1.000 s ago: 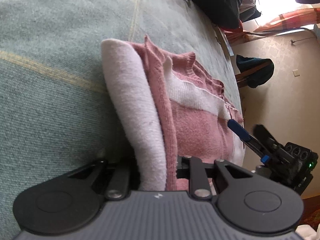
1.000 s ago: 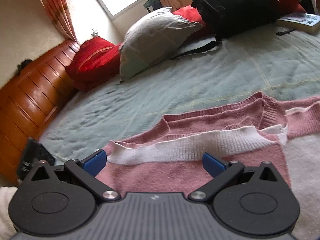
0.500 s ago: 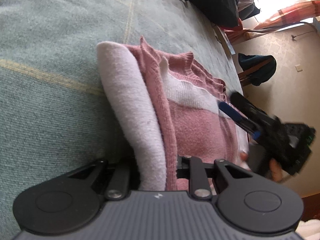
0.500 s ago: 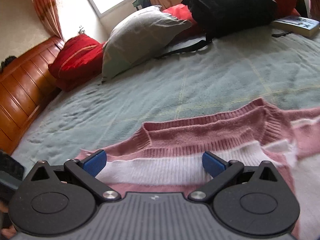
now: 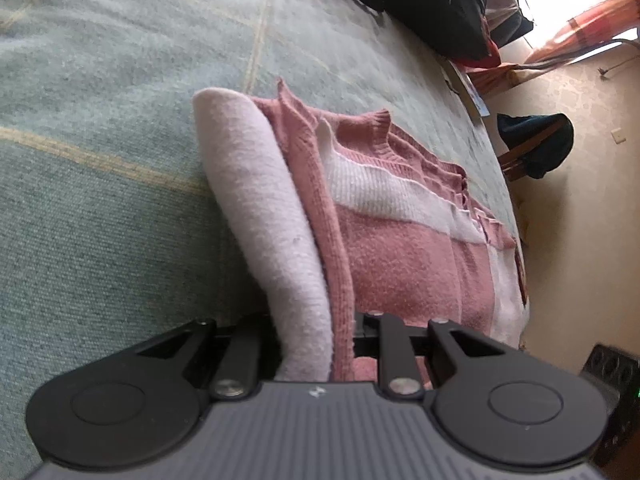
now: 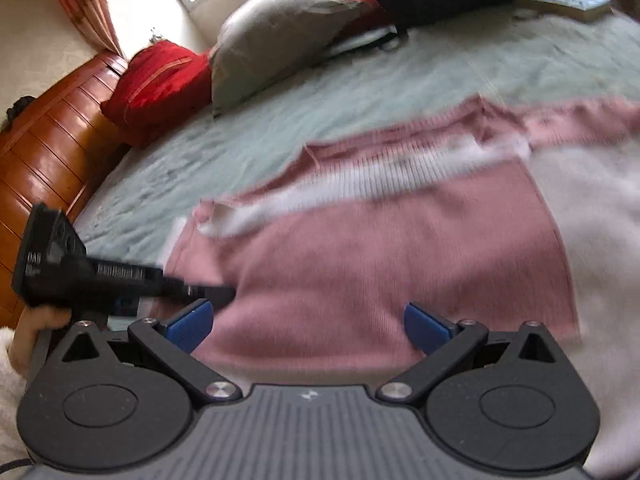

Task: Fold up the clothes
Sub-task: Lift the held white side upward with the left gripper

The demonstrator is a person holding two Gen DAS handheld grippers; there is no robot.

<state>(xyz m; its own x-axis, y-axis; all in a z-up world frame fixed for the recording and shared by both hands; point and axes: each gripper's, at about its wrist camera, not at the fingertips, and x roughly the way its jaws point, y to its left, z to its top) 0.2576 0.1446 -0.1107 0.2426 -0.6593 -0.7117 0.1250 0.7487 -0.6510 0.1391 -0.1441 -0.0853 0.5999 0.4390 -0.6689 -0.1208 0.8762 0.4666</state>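
The white print on the left gripper [image 6: 216, 294], at the left edge of the right wrist view, is too blurred to read. That gripper is clenched on the folded edge of the pink-and-white sweater [image 5: 404, 256], lying on the green bed [image 5: 100, 80] with open blanket upper left. The right gripper [image 6: 308, 326] hovers spread over the sweater, low centre.
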